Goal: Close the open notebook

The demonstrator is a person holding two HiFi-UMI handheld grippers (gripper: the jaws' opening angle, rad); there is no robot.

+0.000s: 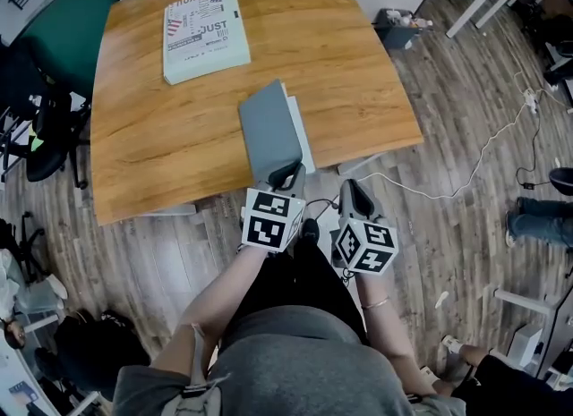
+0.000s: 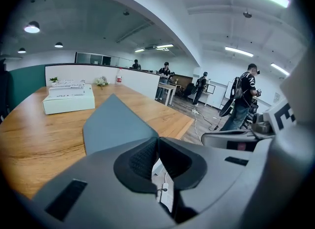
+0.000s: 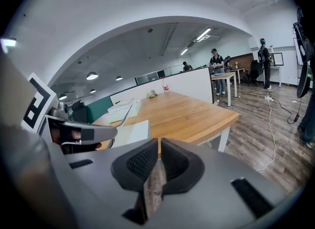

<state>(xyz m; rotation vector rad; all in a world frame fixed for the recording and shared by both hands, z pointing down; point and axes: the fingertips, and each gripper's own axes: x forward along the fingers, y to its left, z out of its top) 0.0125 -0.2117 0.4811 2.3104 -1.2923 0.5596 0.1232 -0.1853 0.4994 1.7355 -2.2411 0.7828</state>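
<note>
Left gripper (image 1: 287,173) was clamped, and what a thin grip it was: the jaws were pinched almost flat on the near edge of the grey cover of the notebook (image 1: 269,132). In the left gripper view the cover rose straight out of the closed jaws as a smooth, matte grey sheet with a rounded corner. The right gripper view caught the same cover edge-on, a thin line slanting up over a flat white page (image 3: 130,132). So the notebook was only part-way shut. It lay at the near edge of the table (image 1: 340,65), with a strip of white page showing along the cover's right side.

Right gripper (image 1: 351,189) was squeezed shut too, its pads (image 3: 142,161) pressed together with nothing between them. It hung just off the table's near edge, above the wood-plank floor (image 1: 448,191). Those pads were dark and cross-hatched, set in rounded grey plastic bodies.

The table was warm, glossy wood grain with a curved edge. A flat white printed box (image 1: 204,34) lay well away at its far left.

Both bare forearms reached forward from the person's body, the left arm (image 1: 228,289) angled in towards the notebook and the right arm (image 1: 380,316) alongside it. The grippers sat side by side and pointed forward and down, with their black-and-white marker cubes turned up to the head camera.
</note>
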